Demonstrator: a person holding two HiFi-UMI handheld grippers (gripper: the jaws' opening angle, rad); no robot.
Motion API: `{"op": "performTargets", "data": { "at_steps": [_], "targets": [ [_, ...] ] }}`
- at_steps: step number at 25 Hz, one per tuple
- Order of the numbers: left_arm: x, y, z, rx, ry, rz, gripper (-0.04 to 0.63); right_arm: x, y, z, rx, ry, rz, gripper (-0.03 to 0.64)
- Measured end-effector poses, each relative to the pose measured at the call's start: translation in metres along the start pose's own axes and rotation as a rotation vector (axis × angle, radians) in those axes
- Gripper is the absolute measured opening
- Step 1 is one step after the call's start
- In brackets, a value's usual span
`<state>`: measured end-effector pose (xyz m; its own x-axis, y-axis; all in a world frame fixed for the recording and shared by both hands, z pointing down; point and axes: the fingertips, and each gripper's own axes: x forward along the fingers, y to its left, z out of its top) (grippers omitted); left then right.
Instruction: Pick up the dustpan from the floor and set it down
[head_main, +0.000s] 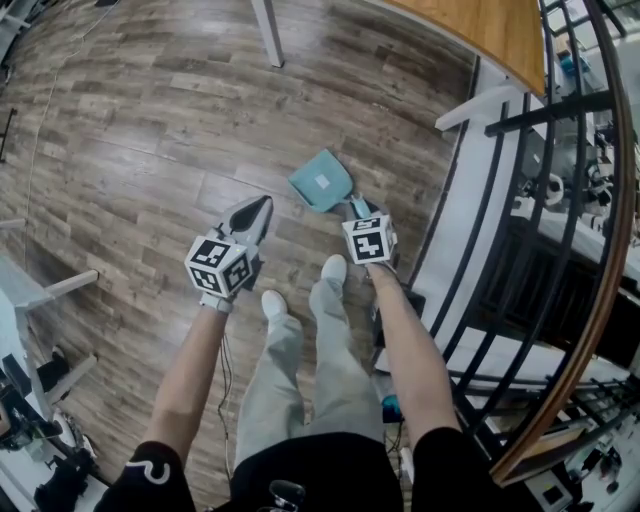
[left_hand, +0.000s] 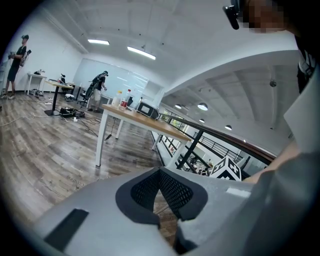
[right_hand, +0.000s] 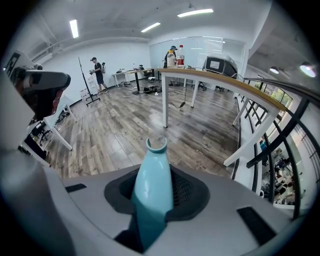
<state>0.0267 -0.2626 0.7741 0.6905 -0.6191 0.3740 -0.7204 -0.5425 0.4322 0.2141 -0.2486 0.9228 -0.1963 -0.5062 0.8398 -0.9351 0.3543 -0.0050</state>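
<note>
Head view, looking steeply down: a wide wood-plank floor (head_main: 130, 150) fills most of the frame, with a dark railing (head_main: 570, 200) curving down the right. A teal dustpan (head_main: 322, 182) sits low at the floor just ahead of the person's shoes (whether it touches the boards is unclear). The right gripper (head_main: 357, 209) holds it by the handle (right_hand: 152, 185), its fingers (right_hand: 184, 190) clenched against the teal sides. The left gripper (head_main: 255, 212) hovers beside it, empty, its fingers (left_hand: 175, 192) closed tip to tip.
</note>
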Motion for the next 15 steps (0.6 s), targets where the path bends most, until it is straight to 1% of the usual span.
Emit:
{"op": "performTargets", "data": {
  "at_steps": [5,8,12,15],
  "targets": [
    [-0.008,0.005,0.003,-0.001,-0.008,-0.001,-0.002,-0.005,0.006,0.003,0.001,-0.001,-0.001,0.086],
    [-0.013,0.008,0.009,-0.001,-0.013,-0.002,-0.002,-0.012,0.008,0.014,0.007,-0.017,-0.004,0.086],
    [-0.022,0.006,0.021,0.004,-0.018,-0.005,-0.002,-0.027,0.011,0.026,0.004,-0.022,-0.010,0.086],
    [-0.032,0.004,0.036,0.018,-0.024,-0.010,-0.002,-0.041,0.012,0.042,0.010,-0.027,-0.019,0.086]
  ]
}}
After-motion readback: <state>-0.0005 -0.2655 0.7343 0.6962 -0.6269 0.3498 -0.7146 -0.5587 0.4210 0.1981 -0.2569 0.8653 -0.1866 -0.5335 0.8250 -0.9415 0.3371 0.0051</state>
